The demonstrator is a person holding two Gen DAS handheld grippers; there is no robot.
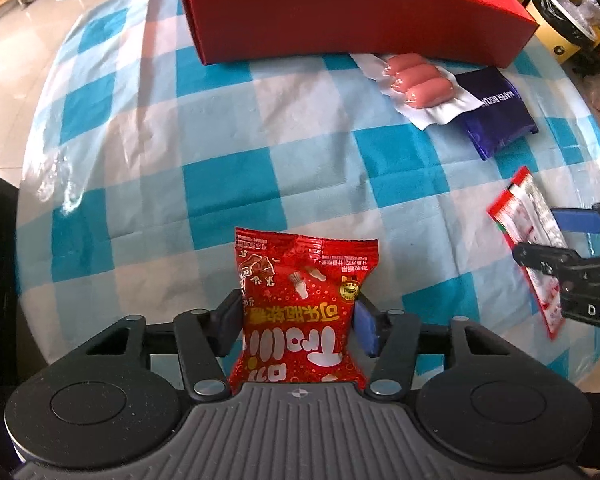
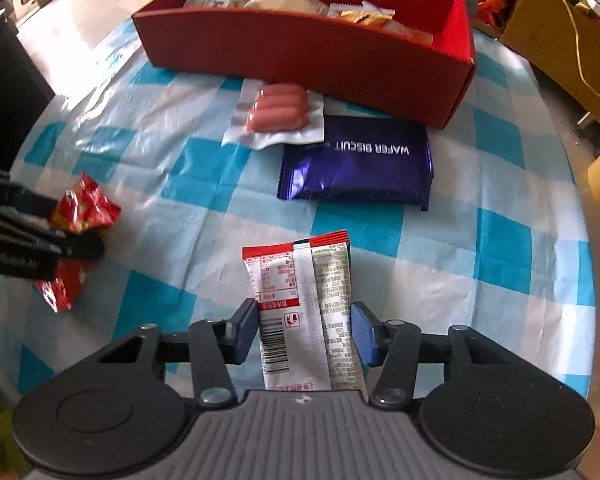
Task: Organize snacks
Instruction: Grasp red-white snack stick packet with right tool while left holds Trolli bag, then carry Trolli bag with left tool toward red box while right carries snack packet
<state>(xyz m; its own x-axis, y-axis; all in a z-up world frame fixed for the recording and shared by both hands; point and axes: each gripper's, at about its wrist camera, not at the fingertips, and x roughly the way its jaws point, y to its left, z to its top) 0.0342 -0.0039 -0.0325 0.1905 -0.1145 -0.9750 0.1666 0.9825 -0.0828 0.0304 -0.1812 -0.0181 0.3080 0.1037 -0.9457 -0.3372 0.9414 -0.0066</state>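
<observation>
My left gripper (image 1: 298, 322) is shut on a red candy packet (image 1: 300, 304), pads pressed on both of its sides, above the checked tablecloth. It also shows in the right wrist view (image 2: 82, 212) at the left. My right gripper (image 2: 305, 332) is shut on a white and red snack packet (image 2: 304, 312), back side up; it also shows in the left wrist view (image 1: 532, 248) at the right. The red box (image 2: 300, 52) stands at the far side with several packets inside. A sausage pack (image 2: 278, 110) and a purple wafer biscuit pack (image 2: 360, 164) lie in front of it.
The round table carries a blue and white checked cloth (image 1: 228, 184). A black object (image 2: 8, 92) stands off the table's left edge. Yellow boxes and a bin (image 1: 564, 20) stand beyond the far right edge.
</observation>
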